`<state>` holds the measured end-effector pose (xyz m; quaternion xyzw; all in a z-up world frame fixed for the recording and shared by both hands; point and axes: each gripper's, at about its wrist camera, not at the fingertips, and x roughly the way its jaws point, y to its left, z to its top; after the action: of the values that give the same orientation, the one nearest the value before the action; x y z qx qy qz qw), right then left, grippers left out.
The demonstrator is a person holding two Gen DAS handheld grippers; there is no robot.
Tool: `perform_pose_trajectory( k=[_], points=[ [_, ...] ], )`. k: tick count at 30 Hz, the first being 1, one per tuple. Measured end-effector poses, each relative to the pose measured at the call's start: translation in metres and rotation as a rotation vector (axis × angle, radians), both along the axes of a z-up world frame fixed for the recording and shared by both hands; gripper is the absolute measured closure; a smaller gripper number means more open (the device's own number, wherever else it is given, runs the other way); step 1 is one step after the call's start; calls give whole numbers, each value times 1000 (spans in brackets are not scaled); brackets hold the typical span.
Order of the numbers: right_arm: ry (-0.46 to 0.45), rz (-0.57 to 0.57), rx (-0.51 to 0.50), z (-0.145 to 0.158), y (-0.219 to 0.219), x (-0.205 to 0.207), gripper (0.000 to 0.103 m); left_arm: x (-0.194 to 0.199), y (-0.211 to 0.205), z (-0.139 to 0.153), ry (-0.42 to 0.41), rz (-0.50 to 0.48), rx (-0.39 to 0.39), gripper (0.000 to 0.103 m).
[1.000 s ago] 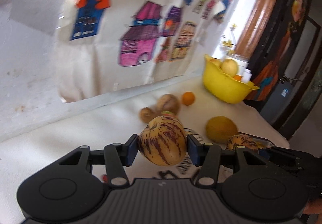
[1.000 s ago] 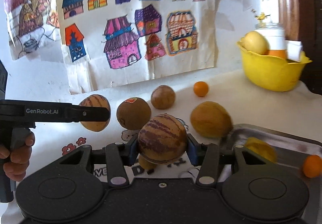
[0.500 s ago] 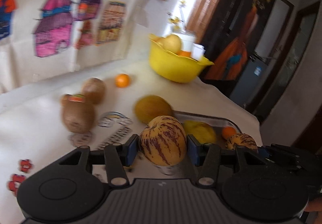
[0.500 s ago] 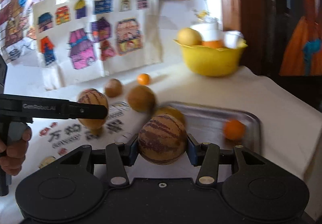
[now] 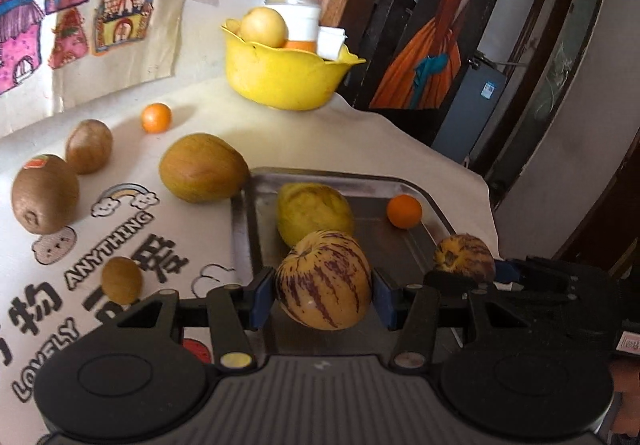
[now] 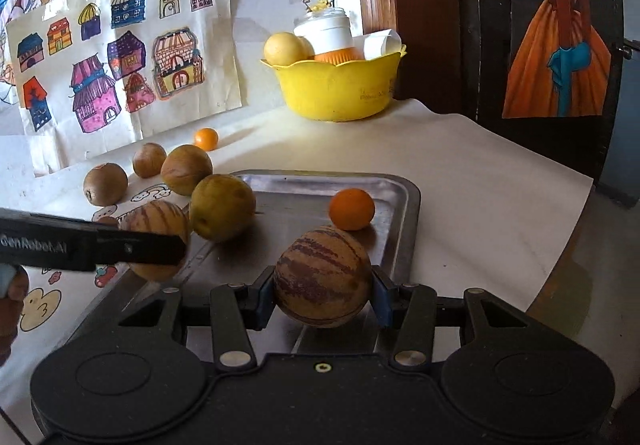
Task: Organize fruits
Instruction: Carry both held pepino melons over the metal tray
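1. The table [image 6: 460, 181] fills the lower half of both views under a white printed cloth.
2. The steel tray [image 6: 404, 213] sits mid-frame in the right view and holds a yellow fruit [image 5: 314, 213] and an orange [image 6: 352, 209].
3. The yellow bowl [image 5: 280, 77] stands at upper centre of the left view, against the wall, with fruit and white tubs in it.
4. Your left gripper [image 5: 324, 299] grips a pale striped melon [image 5: 324, 281], both pads pressed on its sides, at lower centre over the tray's near edge.
5. Your right gripper [image 6: 322, 299] grips a brown striped melon [image 6: 322, 277] the same way, at lower centre over the tray's near part.
6. A large brown fruit [image 5: 202, 169] lies just beside the tray's left rim.
7. Two kiwis [image 5: 44, 193] lie at the left edge of the left view, touching or nearly so.
8. A small orange [image 5: 156, 117] lies near the wall, apart from the rest.
9. A small brown fruit [image 5: 121, 280] lies lower left, on the lettering.
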<state>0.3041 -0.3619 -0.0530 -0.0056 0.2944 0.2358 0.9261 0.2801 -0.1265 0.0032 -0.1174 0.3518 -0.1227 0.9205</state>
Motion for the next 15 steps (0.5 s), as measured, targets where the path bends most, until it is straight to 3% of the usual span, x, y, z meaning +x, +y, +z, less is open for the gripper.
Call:
perform_pose_trajectory(
  k=[4, 15],
  points=[
    [-45, 7, -48, 1, 7, 2, 53, 3, -4, -5, 8, 1, 0, 48],
    [-53, 28, -89, -1, 12, 4, 53, 4, -3, -13, 14, -3, -13, 47]
  ],
)
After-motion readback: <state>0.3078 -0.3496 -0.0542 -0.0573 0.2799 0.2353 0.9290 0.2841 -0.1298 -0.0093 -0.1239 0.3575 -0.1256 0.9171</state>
